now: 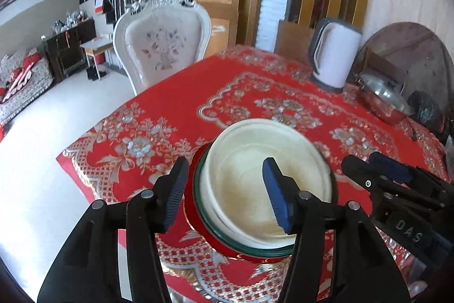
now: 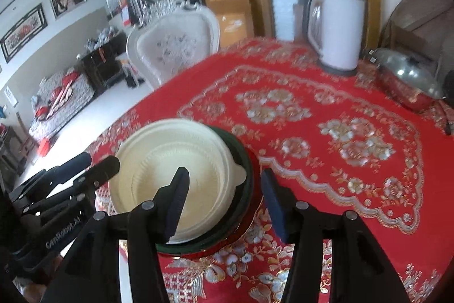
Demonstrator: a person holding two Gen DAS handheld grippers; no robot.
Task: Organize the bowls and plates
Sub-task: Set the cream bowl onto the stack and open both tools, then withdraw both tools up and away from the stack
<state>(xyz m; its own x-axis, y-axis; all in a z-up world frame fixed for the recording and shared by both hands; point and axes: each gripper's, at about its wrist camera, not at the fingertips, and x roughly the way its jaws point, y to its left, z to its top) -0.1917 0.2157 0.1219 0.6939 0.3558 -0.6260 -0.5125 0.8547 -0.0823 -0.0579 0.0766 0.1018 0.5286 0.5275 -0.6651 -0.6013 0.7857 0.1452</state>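
On red floral tablecloth [image 1: 170, 115], stacked dishes [image 1: 264, 181]

A red tablecloth [image 1: 159, 132] with silver and gold flowers covers the table. A white electric kettle [image 1: 334, 56] stands upright near its far edge, with a lidded steel pot [image 1: 383, 100] just beside it. An ornate white chair [image 1: 161, 44] stands behind the table.
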